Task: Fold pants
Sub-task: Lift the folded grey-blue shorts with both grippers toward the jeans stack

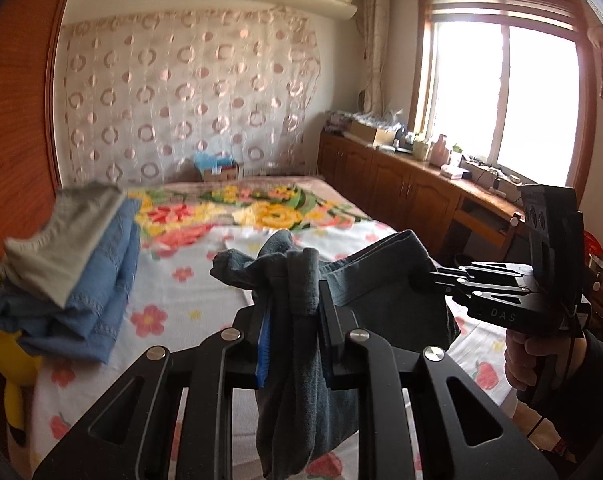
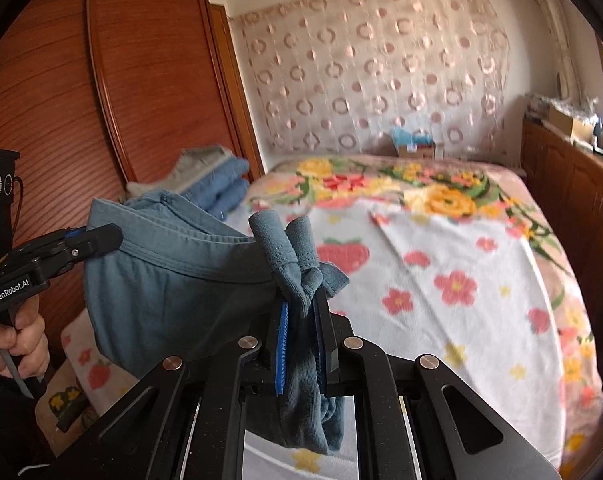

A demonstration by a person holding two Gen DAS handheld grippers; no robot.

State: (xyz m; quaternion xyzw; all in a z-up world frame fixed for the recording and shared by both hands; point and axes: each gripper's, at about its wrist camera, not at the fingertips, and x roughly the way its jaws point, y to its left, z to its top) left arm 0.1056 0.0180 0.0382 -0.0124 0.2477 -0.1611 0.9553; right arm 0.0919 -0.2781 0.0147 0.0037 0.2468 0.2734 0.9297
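Note:
The grey-blue pants hang in the air above the bed, stretched between my two grippers. My left gripper is shut on one bunched end of the waistband. My right gripper shows at the right of the left wrist view, shut on the other end. In the right wrist view the right gripper pinches bunched cloth, the pants sag leftward, and the left gripper clamps their far edge at the left.
A bed with a flowered sheet lies below. A stack of folded blue and grey clothes sits at its left edge. A wooden wardrobe stands left. Low wooden cabinets with clutter run under the window at right.

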